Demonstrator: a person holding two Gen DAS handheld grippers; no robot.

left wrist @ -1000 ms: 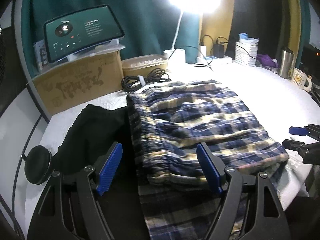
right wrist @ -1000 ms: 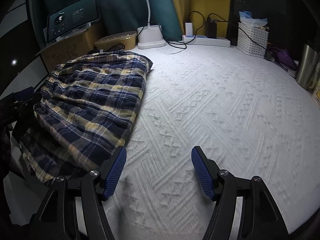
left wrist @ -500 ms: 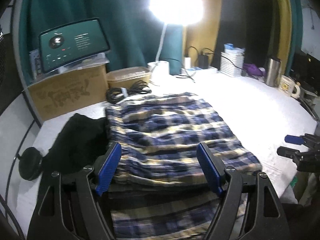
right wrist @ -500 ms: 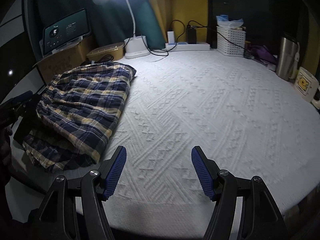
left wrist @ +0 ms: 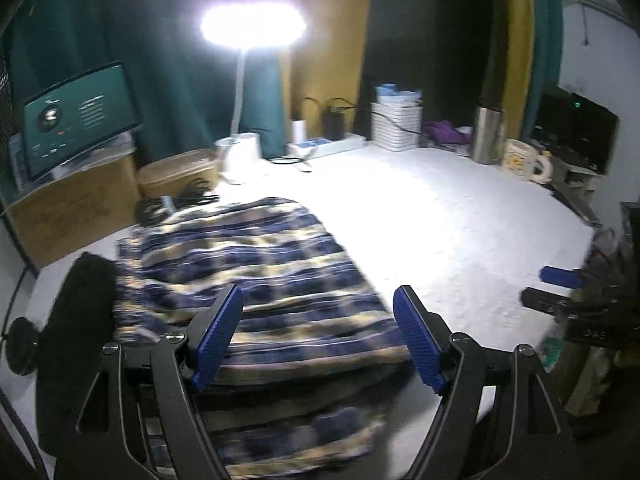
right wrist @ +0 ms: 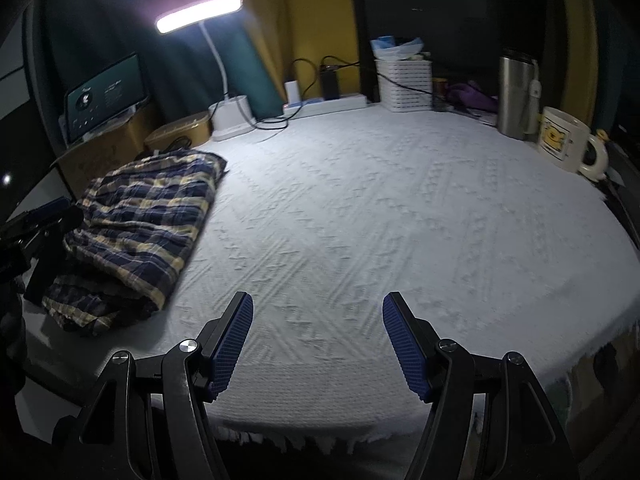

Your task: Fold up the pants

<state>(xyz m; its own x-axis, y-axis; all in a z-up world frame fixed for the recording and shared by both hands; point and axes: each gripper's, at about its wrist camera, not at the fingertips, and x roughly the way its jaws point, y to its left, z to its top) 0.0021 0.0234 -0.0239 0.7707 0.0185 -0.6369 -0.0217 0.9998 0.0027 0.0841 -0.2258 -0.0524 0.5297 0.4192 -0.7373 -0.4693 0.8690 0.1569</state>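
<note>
Folded blue-and-cream plaid flannel pants [left wrist: 256, 276] lay on white textured tablecloth [right wrist: 400, 216]; left gripper [left wrist: 318, 340] and right gripper [right wrist: 318, 344] both gaped wide, holding nothing.

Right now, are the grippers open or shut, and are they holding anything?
Left gripper: open, holding nothing; the pants lie below it.
Right gripper: open, holding nothing, over the bare cloth.

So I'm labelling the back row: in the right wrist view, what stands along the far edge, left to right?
Screen → lamp base → power strip → white basket → steel flask → mug.
</note>
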